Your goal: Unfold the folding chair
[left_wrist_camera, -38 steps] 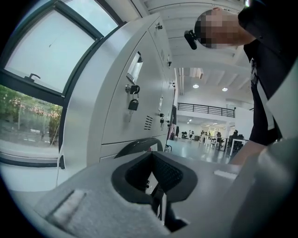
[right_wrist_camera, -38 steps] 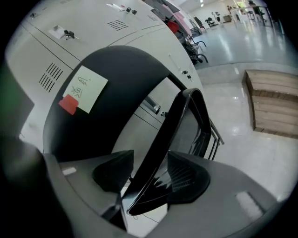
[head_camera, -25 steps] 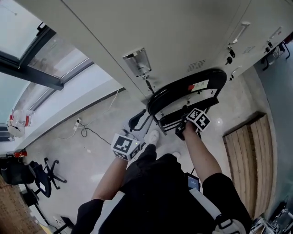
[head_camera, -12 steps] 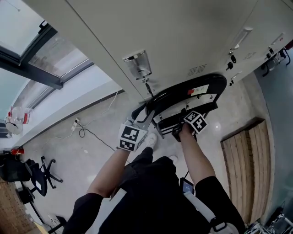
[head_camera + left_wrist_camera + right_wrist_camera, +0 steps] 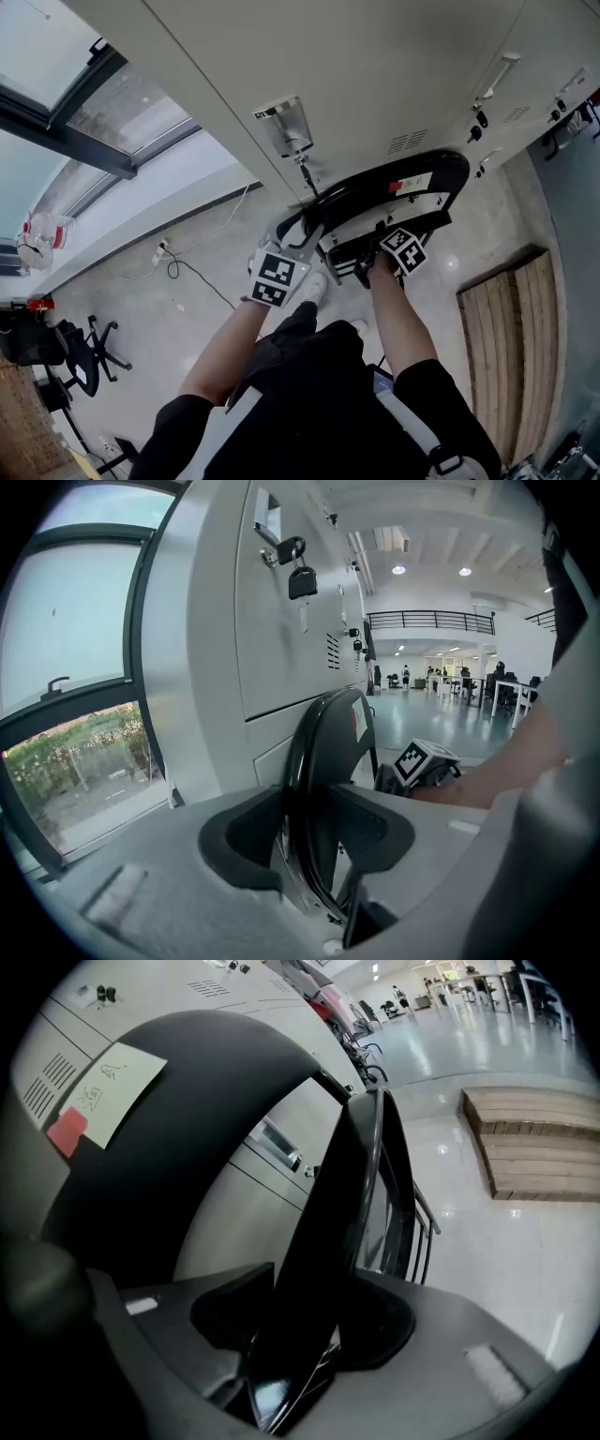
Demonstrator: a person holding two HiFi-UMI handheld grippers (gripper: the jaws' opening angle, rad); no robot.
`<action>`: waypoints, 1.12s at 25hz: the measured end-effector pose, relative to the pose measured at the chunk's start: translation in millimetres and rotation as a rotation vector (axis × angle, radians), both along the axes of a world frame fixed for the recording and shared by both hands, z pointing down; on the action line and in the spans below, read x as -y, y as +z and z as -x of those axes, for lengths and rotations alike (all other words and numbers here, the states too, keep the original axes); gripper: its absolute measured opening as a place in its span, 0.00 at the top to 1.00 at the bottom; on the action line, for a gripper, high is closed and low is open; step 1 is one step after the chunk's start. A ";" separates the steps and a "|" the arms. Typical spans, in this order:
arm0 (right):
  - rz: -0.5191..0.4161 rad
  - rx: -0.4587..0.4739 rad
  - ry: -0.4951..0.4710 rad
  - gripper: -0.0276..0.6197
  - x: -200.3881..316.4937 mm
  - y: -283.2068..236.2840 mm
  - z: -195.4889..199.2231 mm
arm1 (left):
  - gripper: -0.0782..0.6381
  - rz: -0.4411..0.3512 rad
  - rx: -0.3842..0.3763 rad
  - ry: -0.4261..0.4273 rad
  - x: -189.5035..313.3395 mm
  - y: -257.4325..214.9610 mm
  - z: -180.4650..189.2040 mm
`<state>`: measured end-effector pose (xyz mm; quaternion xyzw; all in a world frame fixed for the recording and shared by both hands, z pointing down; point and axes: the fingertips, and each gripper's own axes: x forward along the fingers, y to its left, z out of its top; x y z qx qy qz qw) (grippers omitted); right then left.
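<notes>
Since the left gripper (image 5: 302,236), centre-left of frame, has just been opening its jaws, they straddle the back rim of the chair (image 5: 394,183) w/o pinching it. The chair stands folded by the lockers (image 5: 375,66), mid-frame. The right gripper (image 5: 373,251), just right, has been closing, pads on the seat edge. Risk: w/ the back unheld, pulling the seat cd drag the whole chair, or the slick panel slips out.

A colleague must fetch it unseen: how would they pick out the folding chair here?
Find the row of pale grey lockers. Before them, left of the wooden platform, stands the folding chair. Unlike the wheeled office chair, its curved black backrest bears a white note and red tag.
</notes>
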<state>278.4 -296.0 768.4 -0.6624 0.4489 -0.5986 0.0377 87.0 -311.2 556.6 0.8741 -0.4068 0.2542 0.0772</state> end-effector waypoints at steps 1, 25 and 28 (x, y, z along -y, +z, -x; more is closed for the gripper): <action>0.000 -0.003 0.009 0.66 -1.6 -0.2 -0.9 | 0.66 0.004 -0.003 0.001 -0.8 -0.1 -0.6; -0.016 0.096 0.011 0.69 -80.9 -3.3 -18.0 | 0.62 -0.020 0.007 0.425 -55.0 -53.0 -116.4; -0.018 0.114 0.039 0.69 -83.9 -2.4 -18.2 | 0.62 0.031 0.007 0.489 -51.0 -51.9 -133.6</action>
